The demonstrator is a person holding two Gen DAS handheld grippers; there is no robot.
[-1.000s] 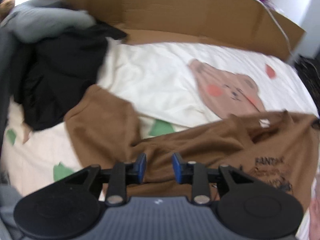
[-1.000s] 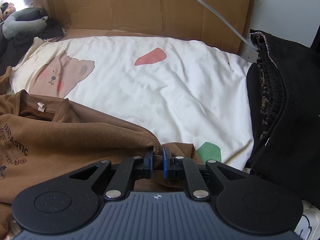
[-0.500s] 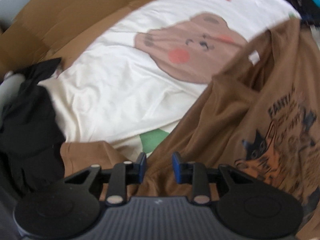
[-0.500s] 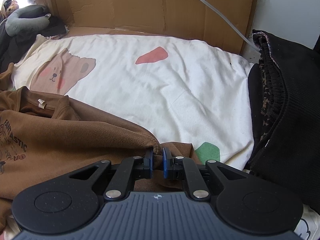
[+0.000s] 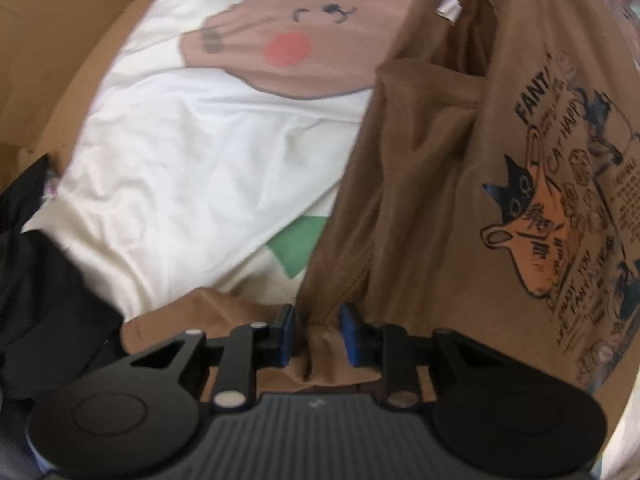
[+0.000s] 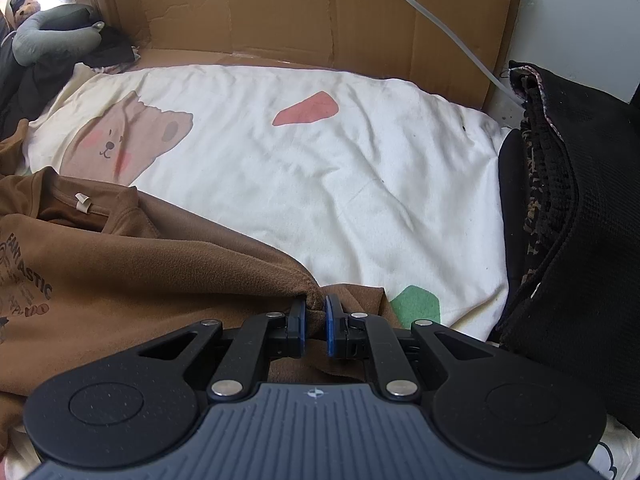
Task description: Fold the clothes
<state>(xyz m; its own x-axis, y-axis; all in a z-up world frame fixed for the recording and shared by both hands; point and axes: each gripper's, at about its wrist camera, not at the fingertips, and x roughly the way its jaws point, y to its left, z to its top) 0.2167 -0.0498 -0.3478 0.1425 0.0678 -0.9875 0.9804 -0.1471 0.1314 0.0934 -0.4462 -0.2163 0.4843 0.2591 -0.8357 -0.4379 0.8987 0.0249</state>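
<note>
Our right claw [image 6: 315,322] pinches one side of the brown shirt [image 6: 140,272] lying on the bed sheet [image 6: 320,168], while our left claw [image 5: 314,330], jaws just narrowing around a fold, hangs straight over its opposite side.

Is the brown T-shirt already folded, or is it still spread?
Mostly spread: the brown T-shirt lies rumpled, print facing up, collar open; only one side looks turned over.

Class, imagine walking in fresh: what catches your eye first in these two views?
The brown T-shirt with its cat print, spread along the near edge of the bedspread. Behind it, the white bear-print bedspread. Cardboard walls off the far side.
</note>
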